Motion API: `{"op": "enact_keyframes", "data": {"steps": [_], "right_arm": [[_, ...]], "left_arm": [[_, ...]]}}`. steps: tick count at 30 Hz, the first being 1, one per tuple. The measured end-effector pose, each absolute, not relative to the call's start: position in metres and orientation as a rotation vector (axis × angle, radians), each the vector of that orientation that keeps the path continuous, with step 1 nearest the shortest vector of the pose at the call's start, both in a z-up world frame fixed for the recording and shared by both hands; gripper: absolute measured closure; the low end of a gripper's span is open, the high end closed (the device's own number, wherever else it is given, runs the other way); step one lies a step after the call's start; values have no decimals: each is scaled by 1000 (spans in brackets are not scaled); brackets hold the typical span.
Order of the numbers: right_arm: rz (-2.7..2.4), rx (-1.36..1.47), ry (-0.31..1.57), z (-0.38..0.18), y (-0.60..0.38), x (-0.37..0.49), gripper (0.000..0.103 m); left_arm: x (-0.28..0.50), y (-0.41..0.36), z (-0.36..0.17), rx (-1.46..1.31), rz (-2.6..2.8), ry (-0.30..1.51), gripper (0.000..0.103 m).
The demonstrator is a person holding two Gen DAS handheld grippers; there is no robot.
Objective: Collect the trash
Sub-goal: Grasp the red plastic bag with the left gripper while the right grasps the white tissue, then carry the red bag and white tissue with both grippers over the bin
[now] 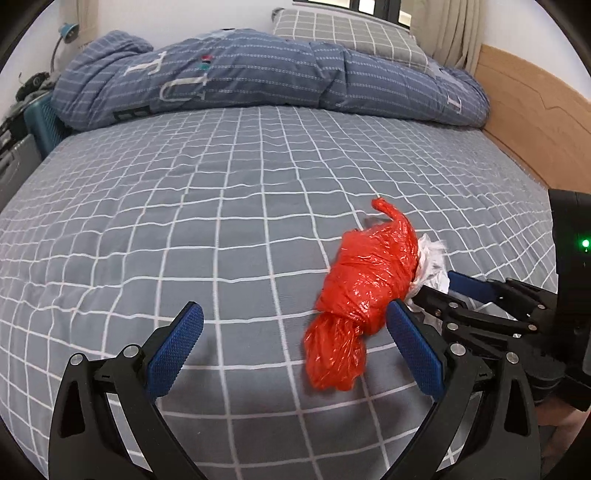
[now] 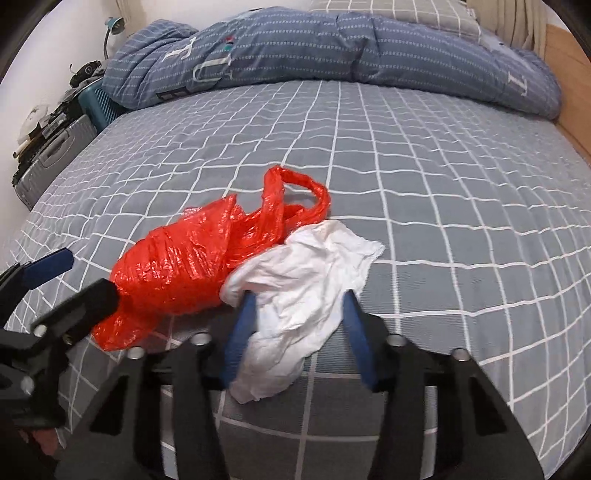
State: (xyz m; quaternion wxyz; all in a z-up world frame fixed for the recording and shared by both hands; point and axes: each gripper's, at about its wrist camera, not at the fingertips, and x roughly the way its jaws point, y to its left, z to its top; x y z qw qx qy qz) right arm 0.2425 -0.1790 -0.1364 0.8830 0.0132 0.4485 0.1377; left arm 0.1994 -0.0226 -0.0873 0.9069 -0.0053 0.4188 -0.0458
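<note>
A crumpled red plastic bag (image 1: 362, 291) lies on the grey checked bed sheet (image 1: 207, 206); it also shows in the right wrist view (image 2: 184, 266) with its handles toward the far side. A crumpled white tissue (image 2: 306, 288) lies against the bag's right side and peeks out in the left wrist view (image 1: 430, 258). My left gripper (image 1: 295, 336) is open and empty, its right finger beside the bag's near end. My right gripper (image 2: 299, 295) has its fingers on both sides of the tissue, closed in on it. The right gripper shows from the side in the left wrist view (image 1: 439, 288).
A folded blue quilt (image 1: 258, 74) and a grey checked pillow (image 1: 343, 33) lie at the far end of the bed. A wooden bed frame (image 1: 532, 110) runs along the right. Suitcases (image 2: 51, 155) and clutter stand off the bed's left edge.
</note>
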Motion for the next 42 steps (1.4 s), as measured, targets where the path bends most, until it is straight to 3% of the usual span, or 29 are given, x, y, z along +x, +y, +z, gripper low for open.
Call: {"op": "enact_keyframes", "data": {"steps": [6, 26, 29, 34, 37, 42], "right_arm": [[309, 32, 951, -140, -179, 238, 97], [194, 67, 858, -106, -245, 224, 98], [196, 65, 861, -107, -244, 226, 98], [200, 62, 864, -108, -242, 226, 98], [201, 58, 866, -109, -242, 226, 98], [204, 52, 864, -108, -238, 225, 98]], "left_arm": [[203, -29, -89, 0, -93, 871, 6], [225, -62, -103, -15, -123, 903, 7], [230, -68, -110, 5, -126, 924, 18], [237, -72, -119, -8, -133, 957, 47], [236, -72, -123, -19, -126, 964, 57], [231, -68, -120, -19, -123, 950, 61]]}}
